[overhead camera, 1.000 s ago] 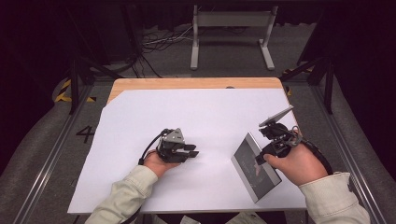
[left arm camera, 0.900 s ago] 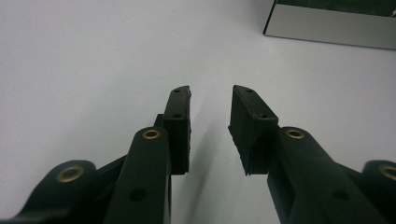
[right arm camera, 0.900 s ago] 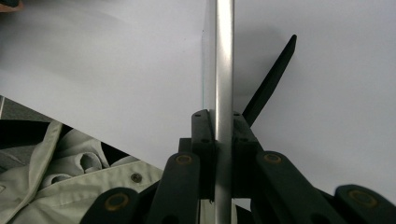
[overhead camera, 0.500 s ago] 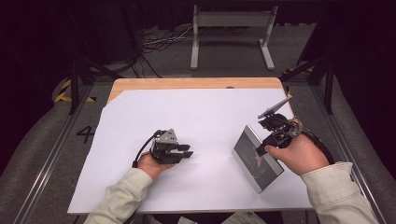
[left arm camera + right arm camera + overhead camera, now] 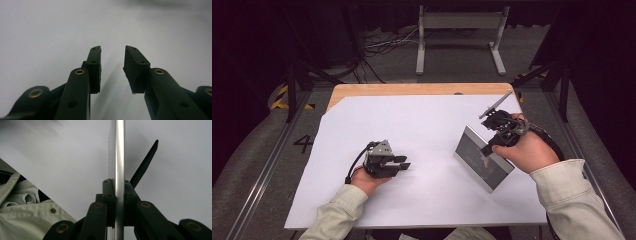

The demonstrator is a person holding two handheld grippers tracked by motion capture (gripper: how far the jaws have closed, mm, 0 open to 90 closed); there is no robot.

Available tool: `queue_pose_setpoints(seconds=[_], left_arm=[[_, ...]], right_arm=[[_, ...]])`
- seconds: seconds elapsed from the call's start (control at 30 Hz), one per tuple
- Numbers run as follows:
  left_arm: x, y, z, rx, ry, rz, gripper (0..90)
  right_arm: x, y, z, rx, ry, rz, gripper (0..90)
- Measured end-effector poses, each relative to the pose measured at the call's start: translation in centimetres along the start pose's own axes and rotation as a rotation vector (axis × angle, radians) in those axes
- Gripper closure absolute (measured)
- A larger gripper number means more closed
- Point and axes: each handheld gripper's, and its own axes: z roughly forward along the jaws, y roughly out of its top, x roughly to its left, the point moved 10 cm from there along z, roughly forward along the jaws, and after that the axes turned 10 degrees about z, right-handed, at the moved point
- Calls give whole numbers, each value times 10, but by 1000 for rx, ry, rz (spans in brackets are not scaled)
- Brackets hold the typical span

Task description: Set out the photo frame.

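My right gripper [image 5: 488, 148] is clamped on the silver picture frame [image 5: 482, 159], and in the right gripper view its thin metal edge [image 5: 119, 157] runs straight up between my two pads, which press flat against it from both sides. The frame reaches well past my fingertips, edge-on to me, and its black back stand [image 5: 145, 163] angles away to one side just beyond the pads. From the high view the frame is tilted, with its lower corner down near the white sheet [image 5: 422, 125] on the right part of the table [image 5: 412, 89], and its dark glass faces the middle of the table. My hand holds it from its upper right edge.

My left gripper [image 5: 404, 162] rests low over the sheet on the left, well apart from the frame, pointing across toward it. Its jaws stand partly open, a clear gap between the pads [image 5: 95, 63], with only bare white sheet between and ahead of them.
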Motion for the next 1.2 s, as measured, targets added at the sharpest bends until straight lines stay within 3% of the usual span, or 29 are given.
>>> queue_pose_setpoints(seconds=[0.4,0.73,1.2], left_arm=[[3,-2,-3,1,3,0,672],[3,-2,-3,-3,0,-8,666],[2,-7,-8,3,9,-26,662]], right_arm=[[7,18,-2,41,2,-254,837],[9,29,-5,54,8,-403,837],[22,48,-8,51,17,-551,837]])
